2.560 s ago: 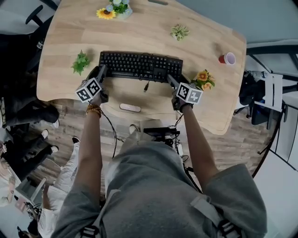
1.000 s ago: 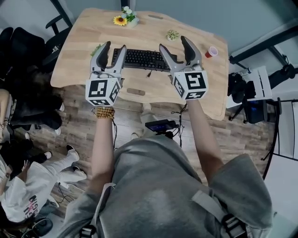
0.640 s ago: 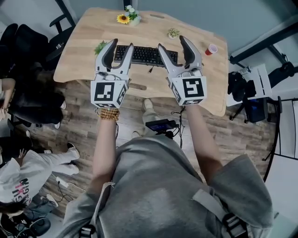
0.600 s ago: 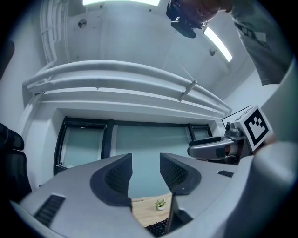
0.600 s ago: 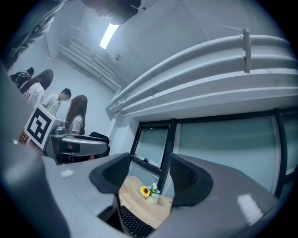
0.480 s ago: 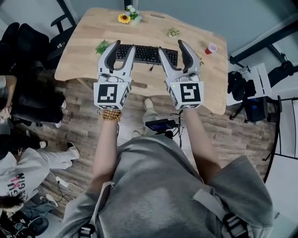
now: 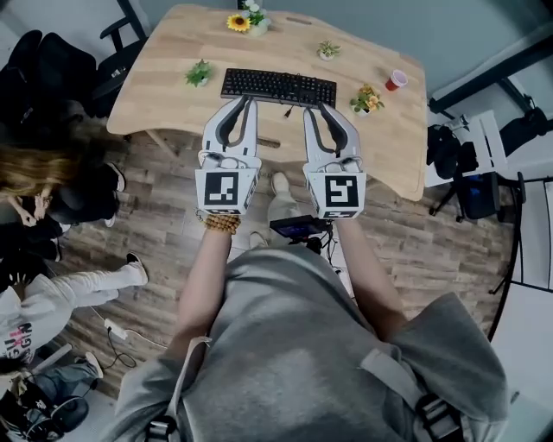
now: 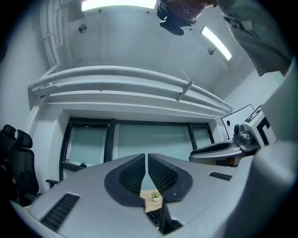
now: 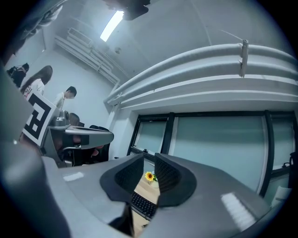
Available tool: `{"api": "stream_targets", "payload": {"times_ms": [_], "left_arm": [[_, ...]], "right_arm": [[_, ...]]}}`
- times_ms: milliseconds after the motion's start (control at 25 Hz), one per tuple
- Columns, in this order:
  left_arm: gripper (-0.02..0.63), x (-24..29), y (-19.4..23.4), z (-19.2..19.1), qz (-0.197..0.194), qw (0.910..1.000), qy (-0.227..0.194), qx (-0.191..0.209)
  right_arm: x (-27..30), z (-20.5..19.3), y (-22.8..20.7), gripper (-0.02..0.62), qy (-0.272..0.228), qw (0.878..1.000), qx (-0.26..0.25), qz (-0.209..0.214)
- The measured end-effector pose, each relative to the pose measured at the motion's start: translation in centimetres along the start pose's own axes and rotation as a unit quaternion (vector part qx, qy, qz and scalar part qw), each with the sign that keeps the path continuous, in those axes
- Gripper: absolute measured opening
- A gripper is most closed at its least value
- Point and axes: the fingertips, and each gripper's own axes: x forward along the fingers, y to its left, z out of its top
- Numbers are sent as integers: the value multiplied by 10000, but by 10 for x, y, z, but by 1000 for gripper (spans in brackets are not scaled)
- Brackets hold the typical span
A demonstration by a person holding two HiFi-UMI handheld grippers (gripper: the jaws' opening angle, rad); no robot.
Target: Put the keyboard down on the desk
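Keyboard (image 7: 278, 87) lies flat on the desk (image 7: 164, 78), toward the far middle of the top, touched by neither gripper. Its long axis runs left to right across the person's front. It sits ahead of both sets of jaws and is roughly centred between them, so neither hand is clearly nearer.

Left gripper (image 7: 242, 104): jaws together, nothing between them. Right gripper (image 7: 321, 112): jaws closing, a narrow gap left, nothing between them; only the keyboard and the desk show far off through the gap. Both grippers are held up side by side, pointing forward, over the near edge of the desk.

Judgement: the keyboard appears set down, and no further reach toward it seems called for.

Surface: light wooden top, level. A sunflower pot (image 7: 248, 17) stands at the far edge and a small green plant (image 7: 200, 72) to the left of the keyboard. A flower pot (image 7: 368, 99) stands just beside its right end, and a red cup (image 7: 397, 79) beyond that.

Room: plank floor, dark chairs and other people at the left.
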Motion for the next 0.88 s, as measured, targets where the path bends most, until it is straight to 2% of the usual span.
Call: {"api": "stream_targets", "payload": {"times_ms": [360, 600, 880], "left_arm": [[23, -22, -11, -24, -217, 9993, 306, -81], [23, -29, -14, -31, -311, 9987, 374, -125], [23, -47, -17, -59, -417, 9963, 722, -184]], "right_arm": [[-19, -24, 16, 65, 363, 9993, 1, 17], [-22, -37, 30, 57, 574, 9980, 55, 261], [-28, -57, 35, 35, 750, 9956, 3, 564]]}}
